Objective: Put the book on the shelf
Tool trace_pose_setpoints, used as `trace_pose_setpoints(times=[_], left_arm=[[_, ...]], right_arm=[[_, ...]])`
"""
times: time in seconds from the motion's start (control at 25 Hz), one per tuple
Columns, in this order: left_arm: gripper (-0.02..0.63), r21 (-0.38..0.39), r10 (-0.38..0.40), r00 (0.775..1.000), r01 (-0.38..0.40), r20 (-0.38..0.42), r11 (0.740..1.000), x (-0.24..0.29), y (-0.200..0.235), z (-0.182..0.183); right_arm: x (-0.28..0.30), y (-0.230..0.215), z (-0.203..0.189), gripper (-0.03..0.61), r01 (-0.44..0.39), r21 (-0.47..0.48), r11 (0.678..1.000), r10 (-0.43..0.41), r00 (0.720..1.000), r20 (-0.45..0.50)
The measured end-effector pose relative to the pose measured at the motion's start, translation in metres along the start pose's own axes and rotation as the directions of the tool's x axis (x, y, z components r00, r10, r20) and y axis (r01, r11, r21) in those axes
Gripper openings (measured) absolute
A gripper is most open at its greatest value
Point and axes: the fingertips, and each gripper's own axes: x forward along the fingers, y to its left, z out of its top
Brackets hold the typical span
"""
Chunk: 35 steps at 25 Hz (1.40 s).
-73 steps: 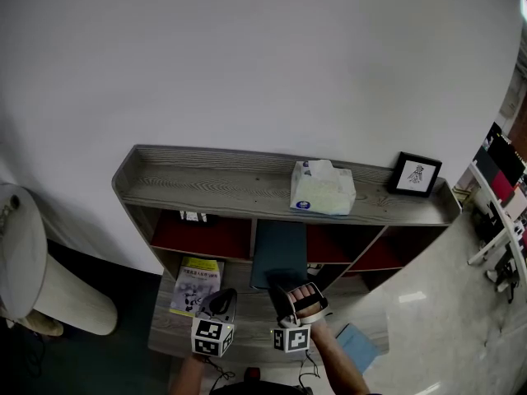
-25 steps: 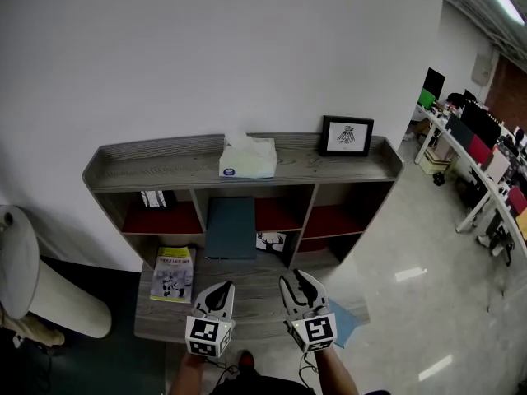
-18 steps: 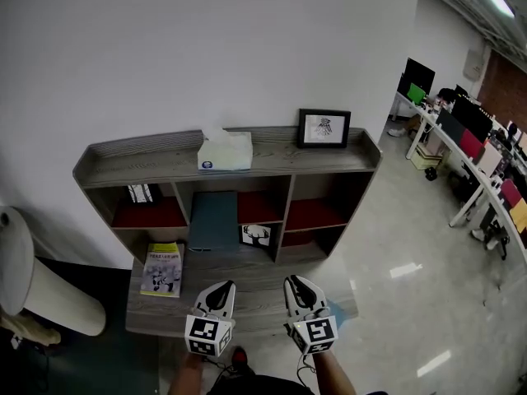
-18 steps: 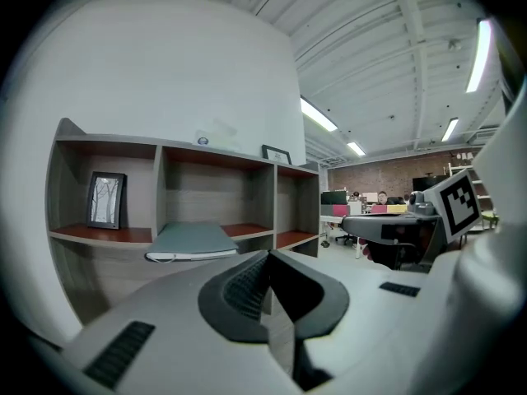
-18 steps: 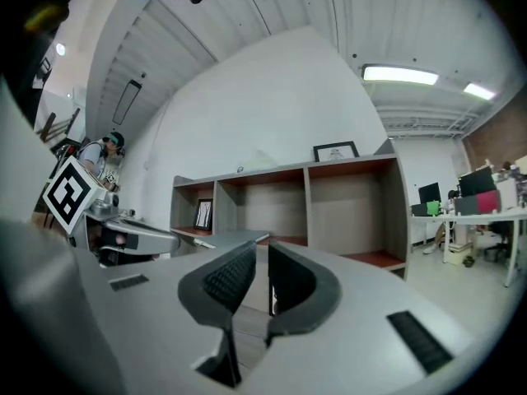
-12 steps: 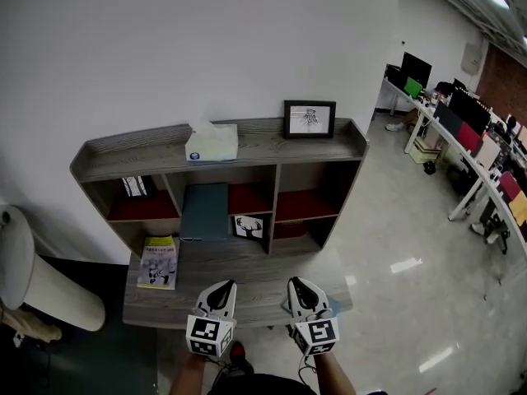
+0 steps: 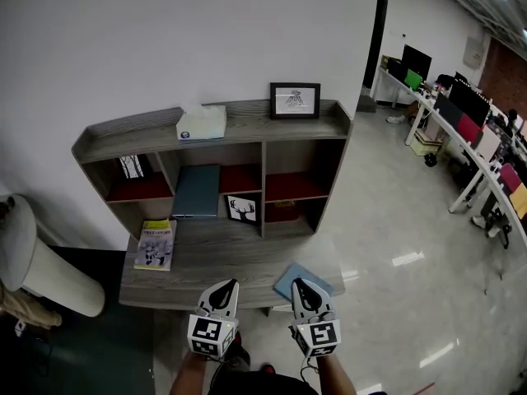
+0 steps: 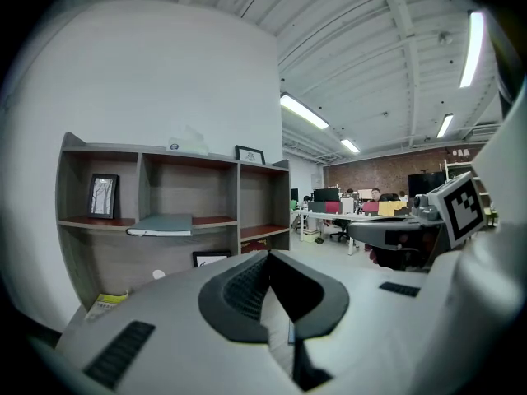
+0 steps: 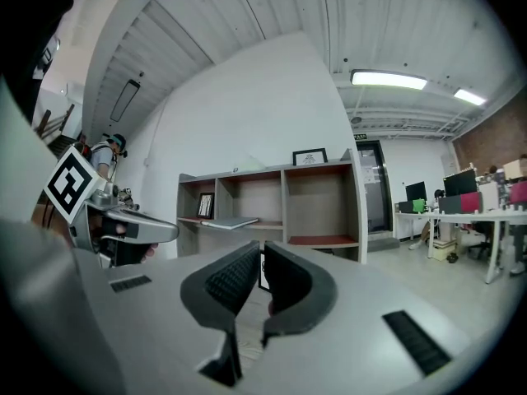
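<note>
A teal book (image 7: 196,190) lies flat on the middle shelf of the grey wooden shelf unit (image 7: 247,128); it also shows as a teal book (image 8: 160,223) in the left gripper view and a teal book (image 9: 226,221) in the right one. A yellow book (image 7: 156,243) lies on the low board at the left. A light blue book (image 7: 284,280) lies at the board's front right corner. My left gripper (image 7: 224,287) (image 8: 268,257) and right gripper (image 7: 300,285) (image 9: 257,253) hang side by side before the front edge, both shut and empty. The right one hovers above the blue book.
On top of the unit stand a tissue box (image 7: 202,123) and a framed picture (image 7: 295,99). A deer picture (image 7: 241,209) leans in a lower compartment, a small frame (image 7: 132,166) in the upper left one. A white rounded object (image 7: 20,253) stands at left; office desks (image 7: 478,138) line the right.
The view has drawn back from the shelf unit, which now sits farther off. The right gripper's jaws have closed. The blue book now shows by the right gripper.
</note>
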Motion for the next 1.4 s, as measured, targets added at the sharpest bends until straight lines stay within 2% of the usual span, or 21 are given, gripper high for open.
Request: trace_pose_setpoints(times=[0.52, 1.0, 1.2, 1.4], left_arm=[[0.006, -0.005, -0.012, 0.999, 0.012, -0.030, 1.000, -0.022, -0.044, -0.023], [0.006, -0.019, -0.095, 0.990, 0.093, -0.102, 0.995, -0.005, -0.085, -0.060], [0.006, -0.021, -0.132, 0.980, 0.130, -0.151, 0.991, 0.013, -0.093, -0.088], [0.006, 0.003, -0.164, 0.964, 0.169, -0.209, 0.986, 0.035, -0.093, -0.128]], right_arm=[[-0.059, -0.011, -0.031, 0.043, 0.026, 0.037, 0.999, -0.025, 0.999, -0.044], [-0.091, -0.033, -0.080, 0.042, 0.097, 0.043, 0.994, -0.089, 0.986, -0.144], [-0.093, -0.041, -0.106, 0.043, 0.128, 0.025, 0.991, -0.121, 0.974, -0.189], [-0.088, -0.049, -0.141, 0.043, 0.166, 0.054, 0.985, -0.148, 0.960, -0.238]])
